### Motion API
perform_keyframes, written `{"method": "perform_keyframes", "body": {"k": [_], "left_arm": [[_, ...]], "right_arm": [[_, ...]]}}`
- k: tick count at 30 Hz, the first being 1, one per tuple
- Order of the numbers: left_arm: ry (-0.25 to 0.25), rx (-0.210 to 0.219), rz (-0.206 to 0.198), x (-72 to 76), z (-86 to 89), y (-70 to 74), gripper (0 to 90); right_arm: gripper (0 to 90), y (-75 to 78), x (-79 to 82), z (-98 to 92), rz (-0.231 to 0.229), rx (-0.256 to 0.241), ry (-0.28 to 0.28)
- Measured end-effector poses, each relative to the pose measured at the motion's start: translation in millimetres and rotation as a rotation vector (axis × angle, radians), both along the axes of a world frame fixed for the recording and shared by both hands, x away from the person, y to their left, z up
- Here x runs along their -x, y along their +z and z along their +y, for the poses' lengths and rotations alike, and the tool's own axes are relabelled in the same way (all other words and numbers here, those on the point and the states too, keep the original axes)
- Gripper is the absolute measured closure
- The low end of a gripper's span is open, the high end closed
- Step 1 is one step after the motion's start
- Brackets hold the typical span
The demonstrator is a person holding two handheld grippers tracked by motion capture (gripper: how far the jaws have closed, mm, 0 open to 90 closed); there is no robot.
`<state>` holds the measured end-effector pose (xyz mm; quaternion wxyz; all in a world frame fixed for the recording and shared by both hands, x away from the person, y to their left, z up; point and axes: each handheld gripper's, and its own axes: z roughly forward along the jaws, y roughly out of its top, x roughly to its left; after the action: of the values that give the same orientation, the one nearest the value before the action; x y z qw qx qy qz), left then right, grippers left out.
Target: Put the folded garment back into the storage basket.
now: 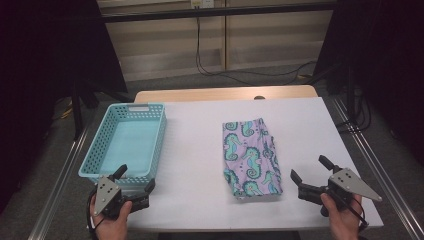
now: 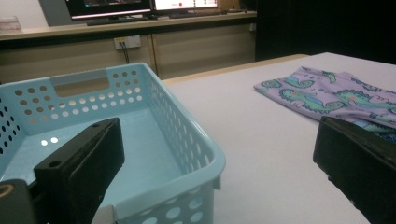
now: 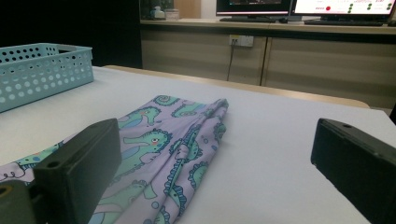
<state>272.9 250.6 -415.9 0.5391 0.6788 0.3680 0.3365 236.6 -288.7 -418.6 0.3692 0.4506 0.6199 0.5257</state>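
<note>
A folded lilac cloth (image 1: 251, 156) printed with teal seahorses lies right of the table's middle; it also shows as the cloth (image 2: 336, 95) and the cloth (image 3: 166, 154). A light blue perforated basket (image 1: 125, 142) stands empty at the left, seen close as the basket (image 2: 140, 140). My left gripper (image 1: 135, 179) is open at the basket's near corner, its jaws straddling that corner. My right gripper (image 1: 310, 168) is open just right of the cloth's near end, with nothing between its jaws.
The white table top (image 1: 200, 150) ends in a wooden strip (image 1: 225, 93) at the far edge. Metal rails (image 1: 370, 160) run along both sides. Cables (image 1: 240, 75) lie on the floor behind. A counter with monitors (image 3: 303, 9) stands beyond.
</note>
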Motion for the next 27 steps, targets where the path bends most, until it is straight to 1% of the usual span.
{"method": "perform_keyframes", "body": {"k": [1, 2, 3, 4, 5, 6, 7, 8, 9, 12, 14, 15, 16, 17, 18, 19, 20, 21, 22, 23, 24, 25, 26, 27], "left_arm": [[0.002, -0.006, 0.000, -0.4, -0.2, 0.8, 1.9], [-0.003, 0.018, 0.002, -0.7, -2.3, 0.9, 2.0], [-0.015, 0.006, 0.008, -1.4, -2.5, 1.5, 2.0], [-0.025, 0.007, 0.017, -2.1, -4.2, 1.5, 2.3], [-0.027, 0.005, 0.021, -2.6, -4.9, 1.6, 2.3], [-0.032, 0.005, 0.028, -3.2, -5.6, 2.0, 2.5], [-0.036, 0.015, 0.018, -4.1, -6.3, 2.0, 3.0], [-0.042, 0.006, 0.016, -4.4, -6.2, 2.6, 5.0], [-0.032, 0.007, 0.012, -4.9, -7.9, 2.5, 5.0], [-0.074, 0.002, 0.030, -7.1, -11.3, 3.3, 6.5], [-0.110, -0.034, 0.049, -8.2, -14.4, 5.8, 6.8], [-0.129, -0.007, 0.050, -7.9, -17.3, 6.3, 6.8], [-0.143, -0.040, 0.034, -7.9, -19.3, 8.1, 6.7], [-0.155, -0.060, 0.026, -8.1, -21.2, 9.2, 6.4], [-0.161, -0.035, 0.026, -8.1, -25.3, 9.0, 5.9], [-0.178, -0.061, 0.032, -8.9, -25.5, 9.8, 5.6], [-0.180, -0.036, 0.034, -9.0, -28.8, 9.4, 5.6], [-0.194, -0.065, 0.041, -9.3, -29.6, 10.3, 5.5], [-0.192, -0.032, 0.030, -9.4, -33.0, 9.7, 4.7], [-0.201, -0.039, 0.037, -9.2, -34.3, 10.6, 4.7], [-0.197, -0.069, 0.028, -9.6, -33.5, 12.0, 4.6], [-0.191, -0.053, 0.019, -10.0, -34.7, 13.1, 4.1], [-0.187, -0.042, 0.019, -11.2, -35.8, 15.3, 3.2], [-0.186, -0.005, 0.016, -12.4, -38.6, 16.2, 3.0]], "right_arm": [[1.6, 0.0, 0.0, 0.0, 0.000, 0.000, 0.000], [1.5, -0.3, -0.5, -0.1, 0.002, -0.001, -0.003], [1.3, -0.3, -0.7, -0.2, 0.008, -0.006, 0.003], [1.3, -0.9, -1.5, -1.0, 0.031, -0.018, 0.028], [1.3, -0.9, -1.5, -1.0, 0.031, -0.018, 0.028], [1.3, -1.0, -1.4, -1.1, 0.038, -0.020, 0.040], [1.2, -1.4, -1.3, -1.1, 0.042, -0.021, 0.059], [1.0, -1.6, -0.5, 0.1, 0.051, -0.027, 0.079], [1.0, -1.6, -0.5, 0.1, 0.051, -0.027, 0.079], [0.7, -1.2, -1.5, 2.8, 0.062, -0.019, 0.123], [0.7, -0.8, -1.4, 3.3, 0.063, -0.015, 0.123], [0.6, -0.5, -1.2, 4.7, 0.058, -0.020, 0.130], [0.5, -0.4, -1.4, 5.3, 0.060, -0.022, 0.139], [0.4, -0.5, -1.7, 5.9, 0.060, -0.009, 0.146], [0.3, -0.7, -1.9, 6.7, 0.063, -0.008, 0.148], [0.4, -0.7, -1.5, 8.3, 0.069, -0.013, 0.148], [0.3, -1.1, -1.6, 8.8, 0.063, -0.002, 0.156], [0.3, -1.3, -1.6, 9.4, 0.066, 0.003, 0.163], [0.1, -1.4, -1.5, 11.8, 0.072, 0.011, 0.162], [0.1, -1.4, -1.5, 11.8, 0.072, 0.011, 0.162], [0.3, -1.6, -1.8, 12.5, 0.073, 0.011, 0.175], [0.7, -1.7, -2.1, 13.0, 0.079, 0.007, 0.186], [0.5, -1.5, -1.7, 14.3, 0.085, 0.001, 0.187], [0.3, -1.3, -1.8, 14.7, 0.083, 0.010, 0.195]]}}
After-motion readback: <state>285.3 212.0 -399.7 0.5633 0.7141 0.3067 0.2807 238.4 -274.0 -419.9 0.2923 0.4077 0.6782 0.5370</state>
